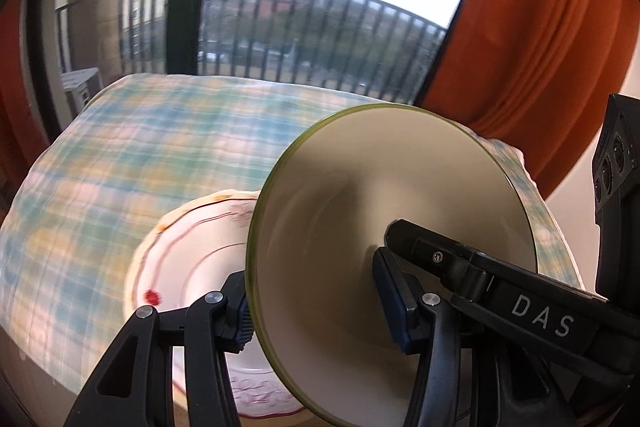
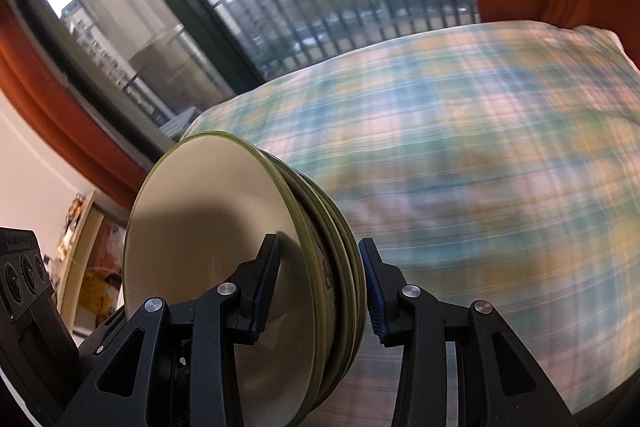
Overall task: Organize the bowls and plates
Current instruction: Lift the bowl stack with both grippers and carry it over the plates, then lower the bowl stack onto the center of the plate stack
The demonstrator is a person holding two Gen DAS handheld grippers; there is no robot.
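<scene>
Left hand-held gripper [image 1: 316, 303]: clenched on the wall of a cream ceramic bowl with an olive-green rim [image 1: 384, 211], one finger inside, one outside; the bowl is tipped on edge above the plaid-clothed counter [image 1: 120, 167]. Just to its left, partly hidden behind it, sits a white scalloped plate with red trim [image 1: 188, 251].

Right hand-held gripper [image 2: 320, 291]: grasping a tilted stack of green-rimmed cream bowls [image 2: 224, 227], lifted at the near left of the counter. An orange curtain [image 1: 540, 27] hangs at the far right.
</scene>
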